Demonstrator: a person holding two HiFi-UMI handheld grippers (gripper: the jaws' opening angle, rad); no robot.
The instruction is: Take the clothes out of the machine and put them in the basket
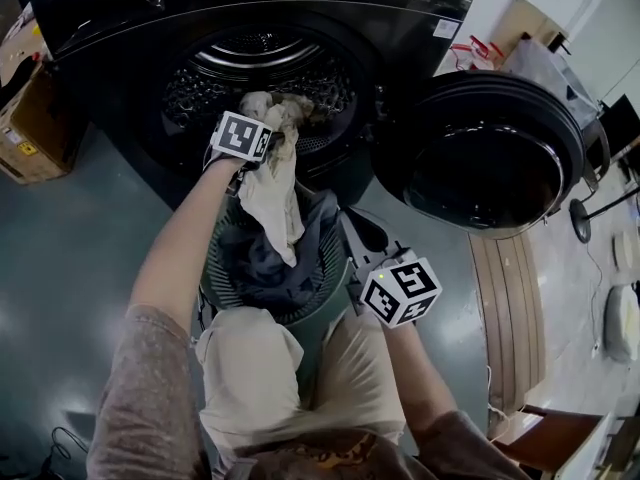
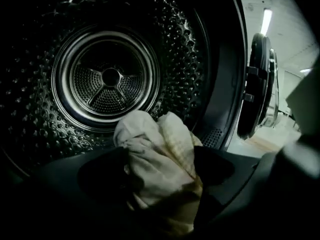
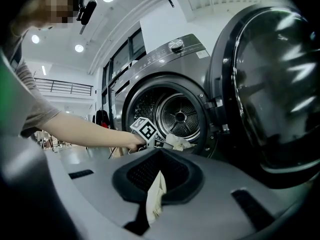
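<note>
A cream cloth (image 1: pixel 275 193) hangs from the mouth of the dark drum (image 1: pixel 260 68) down over the green basket (image 1: pixel 338 268), which holds dark clothes (image 1: pixel 260 268). My left gripper (image 1: pixel 268 128) is at the drum's mouth, its jaws spread wide. In the left gripper view the bunched cream cloth (image 2: pixel 155 154) lies between those wide jaws, and the left gripper (image 2: pixel 160 171) faces the bare drum back. My right gripper (image 1: pixel 358 236) hovers by the basket's right rim. In the right gripper view it (image 3: pixel 159 176) pinches a strip of cream cloth (image 3: pixel 155 204).
The machine's round door (image 1: pixel 490 158) stands open to the right. A cardboard box (image 1: pixel 35 118) sits on the floor at left, wooden boards (image 1: pixel 510 308) at right. The person's knees (image 1: pixel 250 368) are right behind the basket.
</note>
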